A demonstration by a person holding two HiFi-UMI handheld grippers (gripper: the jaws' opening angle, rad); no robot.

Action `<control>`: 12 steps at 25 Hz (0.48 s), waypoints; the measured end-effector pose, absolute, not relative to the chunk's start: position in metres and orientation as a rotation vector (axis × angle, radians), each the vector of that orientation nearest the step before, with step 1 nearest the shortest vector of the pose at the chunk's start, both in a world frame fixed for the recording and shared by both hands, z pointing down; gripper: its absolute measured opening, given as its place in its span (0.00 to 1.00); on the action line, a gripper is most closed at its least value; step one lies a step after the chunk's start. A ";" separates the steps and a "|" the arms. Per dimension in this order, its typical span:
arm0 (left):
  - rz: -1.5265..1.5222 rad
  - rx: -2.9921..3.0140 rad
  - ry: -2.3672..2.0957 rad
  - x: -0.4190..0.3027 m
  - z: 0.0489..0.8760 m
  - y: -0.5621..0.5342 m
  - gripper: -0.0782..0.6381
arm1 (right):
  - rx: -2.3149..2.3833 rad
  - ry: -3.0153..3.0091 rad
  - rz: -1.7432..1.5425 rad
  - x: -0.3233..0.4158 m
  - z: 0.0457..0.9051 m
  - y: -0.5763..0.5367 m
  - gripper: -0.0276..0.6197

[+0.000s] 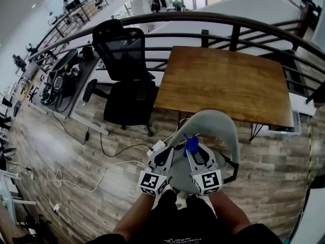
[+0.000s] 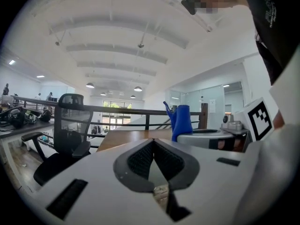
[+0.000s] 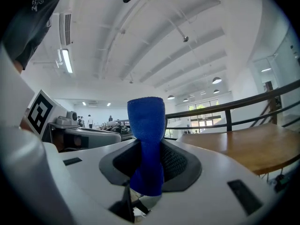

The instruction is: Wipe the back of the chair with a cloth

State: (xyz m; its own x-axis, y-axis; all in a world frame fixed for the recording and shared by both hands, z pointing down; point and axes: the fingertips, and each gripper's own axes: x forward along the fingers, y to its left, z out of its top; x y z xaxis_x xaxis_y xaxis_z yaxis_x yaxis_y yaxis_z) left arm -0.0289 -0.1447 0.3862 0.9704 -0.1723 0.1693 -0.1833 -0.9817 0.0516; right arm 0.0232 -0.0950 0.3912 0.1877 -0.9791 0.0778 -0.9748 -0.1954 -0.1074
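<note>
Head view: left gripper [image 1: 166, 154] and right gripper [image 1: 193, 151] are side by side at the near edge, over the grey chair [image 1: 216, 123] back. Blue cloth [image 1: 191, 142] sticks up from the right one. Wooden table [image 1: 228, 80] lies beyond, black office chair [image 1: 127, 75] far left.
Left gripper view: jaws pressed together, nothing between.
Right gripper view: jaws pinch the cloth, which stands upright.
</note>
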 end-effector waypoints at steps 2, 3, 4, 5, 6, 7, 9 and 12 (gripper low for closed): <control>0.268 3.041 -0.249 -0.022 0.393 -0.153 0.12 | -2.432 1.943 -0.212 0.030 0.397 -0.102 0.23; 0.274 3.034 -0.232 -0.018 0.396 -0.157 0.12 | -2.458 1.924 -0.220 0.034 0.401 -0.105 0.23; 0.276 3.030 -0.213 -0.013 0.399 -0.161 0.12 | -2.488 1.900 -0.229 0.039 0.406 -0.109 0.23; 0.279 3.028 -0.192 -0.008 0.403 -0.165 0.12 | -2.521 1.872 -0.238 0.045 0.410 -0.112 0.23; 0.283 3.027 -0.171 -0.003 0.407 -0.170 0.12 | -2.554 1.840 -0.248 0.051 0.415 -0.116 0.23; 0.285 3.027 -0.151 0.002 0.411 -0.176 0.12 | -2.583 1.808 -0.258 0.057 0.419 -0.120 0.23; 0.278 3.021 -0.110 0.014 0.417 -0.186 0.12 | -2.633 1.757 -0.278 0.069 0.430 -0.128 0.23; 0.266 3.007 -0.034 0.030 0.428 -0.197 0.12 | -2.684 1.717 -0.322 0.082 0.449 -0.140 0.23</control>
State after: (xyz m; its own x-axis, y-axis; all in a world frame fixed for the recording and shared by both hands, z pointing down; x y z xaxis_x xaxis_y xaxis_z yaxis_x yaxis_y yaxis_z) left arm 0.0300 -0.1968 0.4275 0.9843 -0.0113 0.1762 -0.0330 -0.9922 0.1204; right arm 0.0821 -0.1399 0.4490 0.4056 -0.8916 0.2012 -0.9039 -0.4239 -0.0567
